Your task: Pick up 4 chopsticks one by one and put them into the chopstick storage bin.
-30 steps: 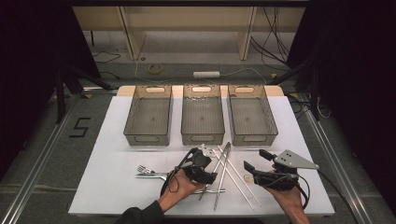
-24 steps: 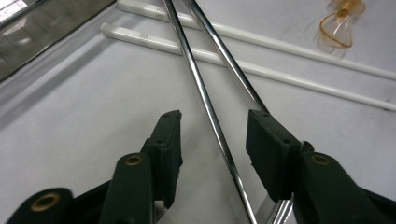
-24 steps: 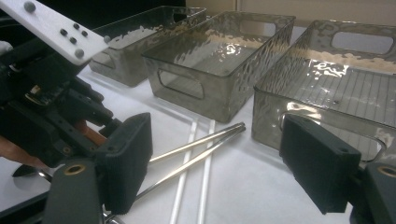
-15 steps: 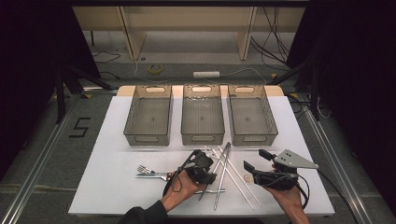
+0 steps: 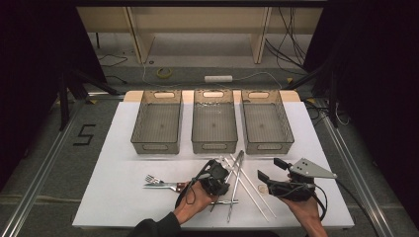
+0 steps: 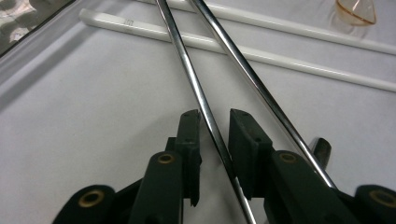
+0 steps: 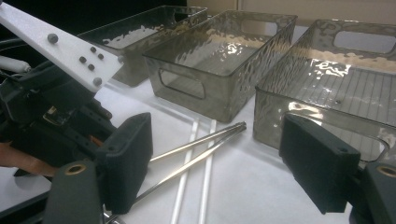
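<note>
High view: the left hand [image 5: 190, 205] is reaching in from the near edge, holding the left gripper [image 5: 216, 178] down over the metal chopsticks [image 5: 235, 183] near the middle of the table [image 5: 108, 197]. In the left gripper view the jaws have just been closing and are now standing narrow on either side of one metal chopstick [image 6: 201, 100]; there is still a sliver of gap on each side, so the pads are not pressing on it. The second metal stick is running just right of the right jaw. Right hand [image 5: 304, 210] is sitting near the right edge, right gripper [image 5: 271, 173] hovering off the table; in the right gripper view its jaws are standing wide apart with nothing between them. A fork [image 5: 160, 183] is lying just left of the left hand. Two white chopsticks [image 5: 257, 195] are lying under and across the metal pair, angling toward the near right. A small clear amber-rimmed thing [image 6: 356, 11] is sitting beyond them, too blurred to name. Farther off, three clear bins [image 5: 213, 123] are standing in a row across the table.
</note>
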{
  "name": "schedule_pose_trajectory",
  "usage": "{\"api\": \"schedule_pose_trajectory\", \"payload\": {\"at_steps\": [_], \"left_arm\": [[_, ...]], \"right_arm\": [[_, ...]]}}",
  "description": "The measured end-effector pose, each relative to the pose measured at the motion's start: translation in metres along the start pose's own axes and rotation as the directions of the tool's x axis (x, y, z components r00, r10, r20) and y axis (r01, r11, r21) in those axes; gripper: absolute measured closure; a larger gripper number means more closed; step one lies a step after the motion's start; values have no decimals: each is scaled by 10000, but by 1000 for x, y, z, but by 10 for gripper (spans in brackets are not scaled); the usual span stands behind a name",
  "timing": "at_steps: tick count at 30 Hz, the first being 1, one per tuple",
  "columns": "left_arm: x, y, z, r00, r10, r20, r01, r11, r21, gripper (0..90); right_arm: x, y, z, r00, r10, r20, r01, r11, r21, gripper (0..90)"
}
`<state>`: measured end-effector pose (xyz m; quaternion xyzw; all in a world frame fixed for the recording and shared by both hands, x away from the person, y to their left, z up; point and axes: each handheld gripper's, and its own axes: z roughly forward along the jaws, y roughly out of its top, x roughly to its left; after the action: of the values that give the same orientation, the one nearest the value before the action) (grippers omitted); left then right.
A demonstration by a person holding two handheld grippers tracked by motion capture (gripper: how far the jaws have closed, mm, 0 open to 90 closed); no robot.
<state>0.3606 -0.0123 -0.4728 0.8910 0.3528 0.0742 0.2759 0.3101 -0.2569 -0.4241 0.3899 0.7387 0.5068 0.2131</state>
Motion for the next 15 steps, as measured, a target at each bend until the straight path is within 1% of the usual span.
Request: {"api": "schedule_pose_trajectory", "payload": {"at_steps": [4, 5, 6, 12, 15], "left_arm": [[2, 0, 0, 9999, -117, 35, 117, 9999, -57, 772], [3, -1, 0, 9999, -119, 67, 120, 9999, -66, 772], [3, -1, 0, 9997, -206, 98, 207, 9997, -99, 775], [5, -2, -1, 9996, -256, 120, 256, 9996, -71, 787], [6, -3, -1, 9991, -418, 103, 419, 9991, -117, 793]], "right_arm": [[0, 0, 0, 10000, 4, -3, -4, 10000, -8, 270], [0, 0, 0, 10000, 4, -3, -4, 10000, -8, 270], [0, 0, 0, 10000, -5, -8, 5, 10000, -5, 270], [1, 0, 1, 10000, -26, -38, 26, 10000, 16, 270], [1, 0, 1, 10000, -39, -44, 39, 10000, 11, 271]]}}
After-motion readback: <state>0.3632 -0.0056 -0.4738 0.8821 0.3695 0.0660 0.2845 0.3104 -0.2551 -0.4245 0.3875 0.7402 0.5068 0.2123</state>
